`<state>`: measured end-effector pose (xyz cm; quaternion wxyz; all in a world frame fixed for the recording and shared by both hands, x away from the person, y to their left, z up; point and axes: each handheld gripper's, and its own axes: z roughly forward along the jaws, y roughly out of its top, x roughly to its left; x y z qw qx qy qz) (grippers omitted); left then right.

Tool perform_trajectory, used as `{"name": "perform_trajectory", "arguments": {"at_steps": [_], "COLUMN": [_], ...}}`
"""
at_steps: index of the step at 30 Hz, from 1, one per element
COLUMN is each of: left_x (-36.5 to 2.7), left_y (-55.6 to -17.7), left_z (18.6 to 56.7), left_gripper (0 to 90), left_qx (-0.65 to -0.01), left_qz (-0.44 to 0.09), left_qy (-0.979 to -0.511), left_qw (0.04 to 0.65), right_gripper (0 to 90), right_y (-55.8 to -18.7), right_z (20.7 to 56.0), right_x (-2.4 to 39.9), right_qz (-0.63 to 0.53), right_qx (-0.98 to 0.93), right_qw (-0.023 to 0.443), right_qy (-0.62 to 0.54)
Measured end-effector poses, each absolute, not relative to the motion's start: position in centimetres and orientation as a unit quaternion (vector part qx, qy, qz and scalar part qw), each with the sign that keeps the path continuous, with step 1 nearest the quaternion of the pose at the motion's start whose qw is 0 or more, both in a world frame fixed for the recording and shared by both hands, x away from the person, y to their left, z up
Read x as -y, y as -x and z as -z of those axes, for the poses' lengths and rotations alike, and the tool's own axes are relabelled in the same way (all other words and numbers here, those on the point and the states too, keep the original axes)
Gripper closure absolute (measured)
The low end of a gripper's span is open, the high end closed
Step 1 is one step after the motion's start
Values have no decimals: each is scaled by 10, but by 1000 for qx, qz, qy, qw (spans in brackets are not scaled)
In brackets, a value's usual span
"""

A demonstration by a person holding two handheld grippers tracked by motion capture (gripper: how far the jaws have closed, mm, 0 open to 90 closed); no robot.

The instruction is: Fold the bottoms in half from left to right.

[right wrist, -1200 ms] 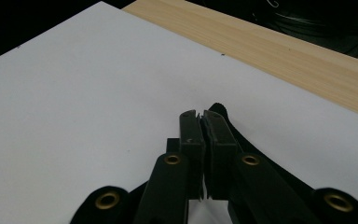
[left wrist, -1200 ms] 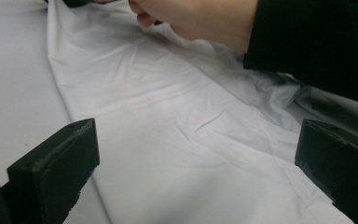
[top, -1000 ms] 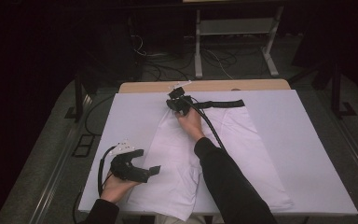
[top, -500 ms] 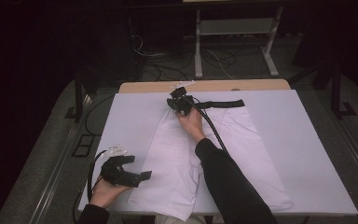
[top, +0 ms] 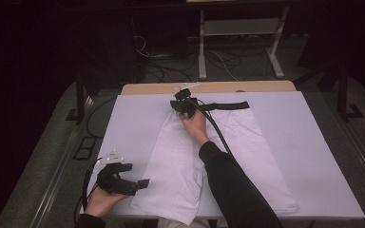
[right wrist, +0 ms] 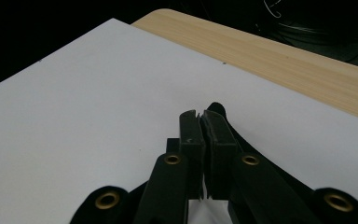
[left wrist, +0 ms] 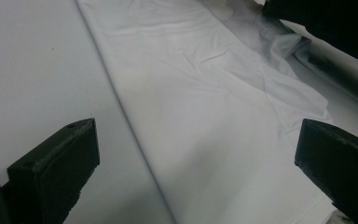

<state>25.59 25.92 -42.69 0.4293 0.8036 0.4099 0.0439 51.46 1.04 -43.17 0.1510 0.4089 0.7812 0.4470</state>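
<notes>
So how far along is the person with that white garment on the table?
Early on. The white garment lies spread flat, unfolded. The right gripper is shut at its dark waistband, apparently pinching it. The left gripper, jaws open, sits beside the near hem, gripping nothing. Any folding is left.

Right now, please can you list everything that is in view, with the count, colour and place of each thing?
white garment: one, white with a black waistband, spread flat on the middle of the table, its near edge over the table's front.
black waistband: one, black, at the garment's far end.
white sheet: one, white, covering the table top.
wooden table: one, light wood, a bare strip showing at the far edge.
metal frame: one, pale grey, on the floor beyond the table.
floor cables: several, dark and pale, on the floor beyond the table.
left gripper: one, black, jaws open, near left of the table beside the garment.
right gripper: one, black, jaws shut, at the waistband end.
</notes>
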Motion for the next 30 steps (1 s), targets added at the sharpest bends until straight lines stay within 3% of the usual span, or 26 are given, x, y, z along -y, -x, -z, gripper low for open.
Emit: {"name": "perform_trajectory", "arguments": {"at_steps": [30], "left_x": [-269], "left_y": [-229], "left_z": [437], "left_gripper": [0], "left_qx": [-411], "left_qz": [42], "left_qy": [-836], "left_qw": [361], "right_gripper": [859], "right_y": [-513], "right_z": [435], "right_x": [-8], "right_qz": [-456], "right_qx": [-773], "right_qw": [150], "right_qy": [-415]}}
